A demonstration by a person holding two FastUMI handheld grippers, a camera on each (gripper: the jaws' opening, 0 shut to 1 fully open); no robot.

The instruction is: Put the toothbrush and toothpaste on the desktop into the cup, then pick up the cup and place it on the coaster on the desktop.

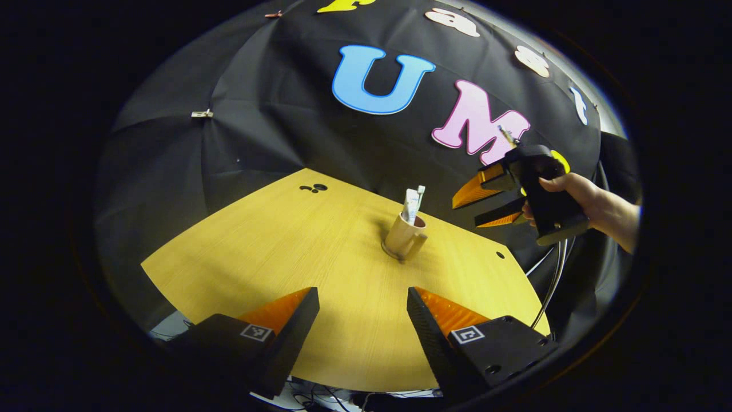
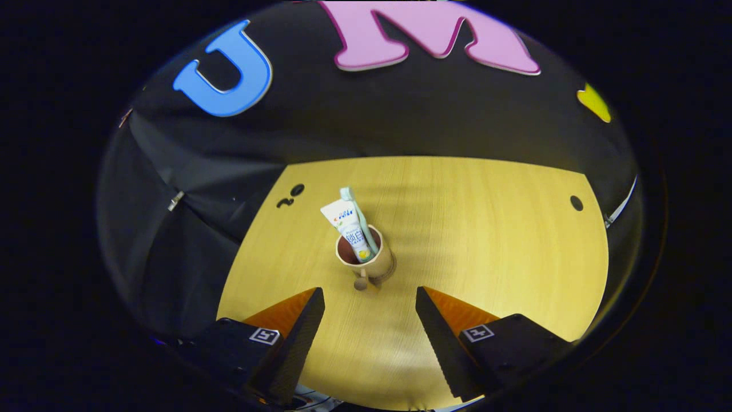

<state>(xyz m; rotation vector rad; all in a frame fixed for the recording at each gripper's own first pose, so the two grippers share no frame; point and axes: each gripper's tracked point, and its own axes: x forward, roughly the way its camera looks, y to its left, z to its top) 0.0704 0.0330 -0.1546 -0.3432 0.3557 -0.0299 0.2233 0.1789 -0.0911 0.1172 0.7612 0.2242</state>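
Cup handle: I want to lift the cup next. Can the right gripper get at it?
Probably yes. The right gripper is open, the cup's handle points toward it, and bare table lies between.

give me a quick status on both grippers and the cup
Left gripper open, empty. Right gripper open, empty, off the cup. Toothbrush and toothpaste in cup, cup on coaster. Nothing in the way.
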